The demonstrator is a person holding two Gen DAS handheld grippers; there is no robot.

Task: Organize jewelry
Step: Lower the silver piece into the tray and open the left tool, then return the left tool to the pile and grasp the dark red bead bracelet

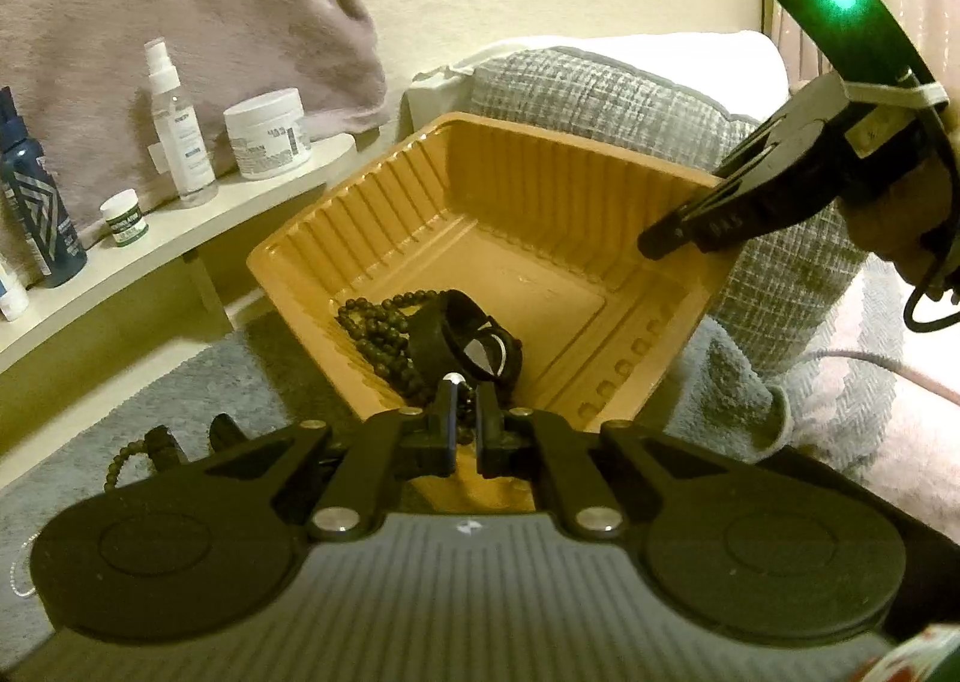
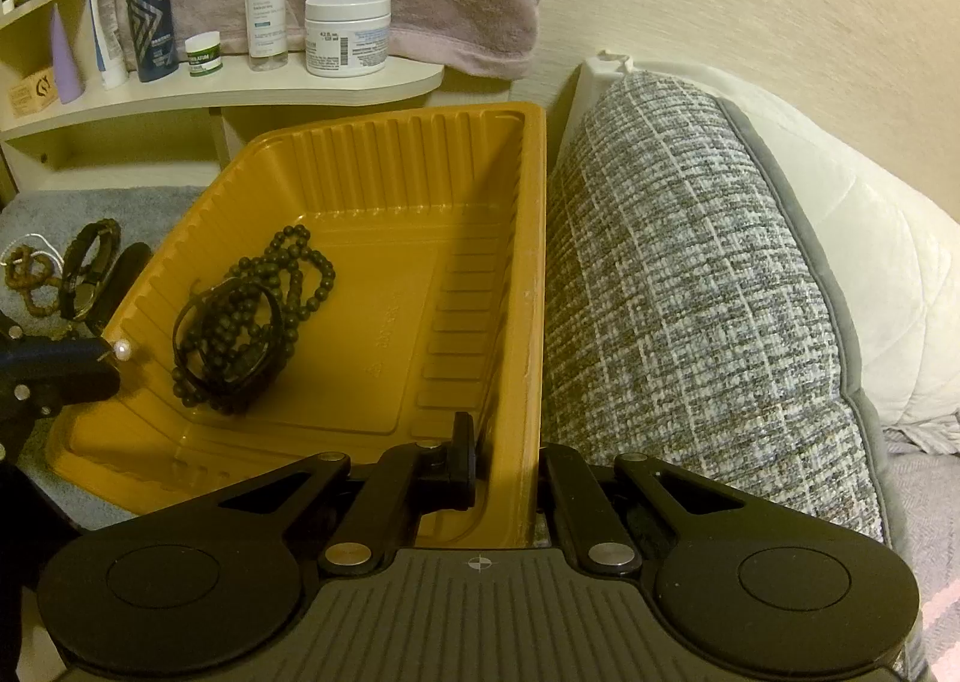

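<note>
Left gripper (image 1: 465,382) pinches a small slippery pearl (image 2: 122,348) over the tray (image 1: 372,190), right gripper (image 2: 510,436) clamps the thin, light, flexy tray wall.

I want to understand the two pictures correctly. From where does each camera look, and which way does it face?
Left wrist: on the left gripper, over the tray's near corner, facing the wall; its fingers pinch a pearl piece; the right gripper shows too.
Right wrist: on the right gripper, clamped on the tray wall, facing the shelf; left gripper at left.
Shared: tray, beaded necklace, shelf bottles, cushion.
</note>
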